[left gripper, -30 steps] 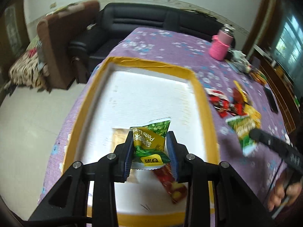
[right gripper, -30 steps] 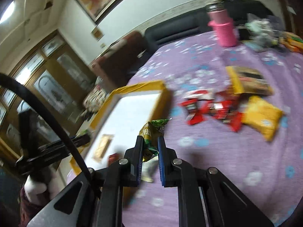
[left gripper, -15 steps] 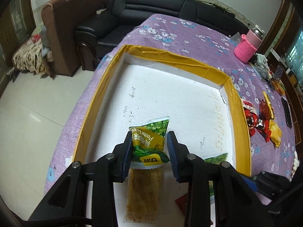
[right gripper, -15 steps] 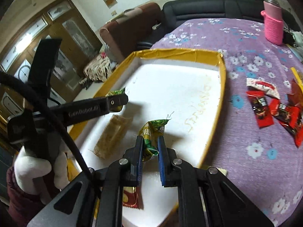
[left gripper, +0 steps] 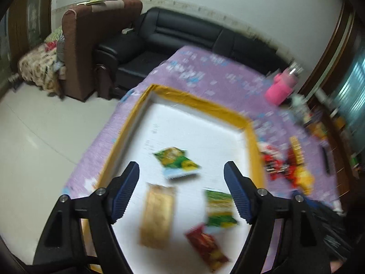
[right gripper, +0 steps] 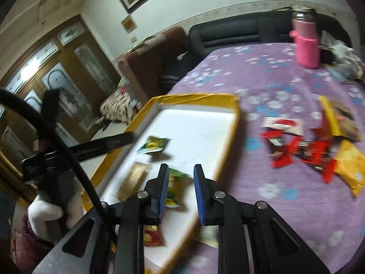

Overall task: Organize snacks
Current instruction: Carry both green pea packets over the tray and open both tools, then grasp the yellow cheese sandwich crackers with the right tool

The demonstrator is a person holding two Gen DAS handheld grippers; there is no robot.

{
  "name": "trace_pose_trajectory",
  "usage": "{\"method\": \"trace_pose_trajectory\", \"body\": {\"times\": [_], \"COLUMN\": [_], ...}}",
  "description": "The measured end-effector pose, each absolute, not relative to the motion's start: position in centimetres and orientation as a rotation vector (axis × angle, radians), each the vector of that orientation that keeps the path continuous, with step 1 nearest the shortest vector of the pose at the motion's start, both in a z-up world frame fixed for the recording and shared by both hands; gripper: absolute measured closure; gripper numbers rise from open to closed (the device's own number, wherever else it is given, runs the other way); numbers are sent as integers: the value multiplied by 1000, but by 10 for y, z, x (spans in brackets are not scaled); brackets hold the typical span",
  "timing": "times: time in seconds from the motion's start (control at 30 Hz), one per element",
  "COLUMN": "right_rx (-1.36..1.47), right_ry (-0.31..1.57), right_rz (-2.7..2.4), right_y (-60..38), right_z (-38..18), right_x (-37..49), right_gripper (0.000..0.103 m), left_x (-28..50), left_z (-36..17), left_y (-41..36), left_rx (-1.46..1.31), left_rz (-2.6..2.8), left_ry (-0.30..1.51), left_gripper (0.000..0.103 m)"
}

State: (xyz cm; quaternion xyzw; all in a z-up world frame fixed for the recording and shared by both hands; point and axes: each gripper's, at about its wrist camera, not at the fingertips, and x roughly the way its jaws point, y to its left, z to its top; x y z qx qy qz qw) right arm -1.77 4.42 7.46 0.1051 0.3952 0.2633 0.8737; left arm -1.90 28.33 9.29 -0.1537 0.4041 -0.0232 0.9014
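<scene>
A white tray with a yellow rim (left gripper: 205, 108) (right gripper: 230, 123) lies on the purple flowered table. In it lie a green pea packet (left gripper: 176, 163) (right gripper: 153, 145), a second green packet (left gripper: 219, 207) (right gripper: 175, 185), a tan bar (left gripper: 157, 214) (right gripper: 134, 180) and a red packet (left gripper: 206, 244) (right gripper: 153, 236). My left gripper (left gripper: 181, 178) is open above the tray, the first green packet lying between its fingers. My right gripper (right gripper: 181, 183) is open above the second green packet. Red (right gripper: 296, 148) and yellow snacks (right gripper: 349, 166) lie loose on the table right of the tray.
A pink flask (left gripper: 281, 86) (right gripper: 305, 43) stands at the table's far end beside some clutter. A black sofa (left gripper: 194, 38) and a brown armchair (left gripper: 91, 43) stand beyond the table. Bare floor (left gripper: 34, 125) lies to the left.
Both grippers have opened and let go of their green packets, which now lie in the tray. Both grippers have pulled back and up.
</scene>
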Motion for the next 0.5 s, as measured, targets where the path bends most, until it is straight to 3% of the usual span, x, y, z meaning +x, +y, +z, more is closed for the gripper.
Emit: {"method": "trace_pose_trajectory", "body": {"times": [0.23, 0.5], "right_rx": [201, 141], "right_ry": [928, 969], "right_rz": [459, 470], "right_y": [13, 42], "right_z": [40, 19], "right_x": [-21, -22], "right_gripper": [80, 80], "left_x": [-68, -95], "left_z": [94, 97], "left_y": [256, 233], "left_rx": [-407, -370], "left_rz": [-163, -185], "left_ry": [857, 832], "left_gripper": [25, 24]}}
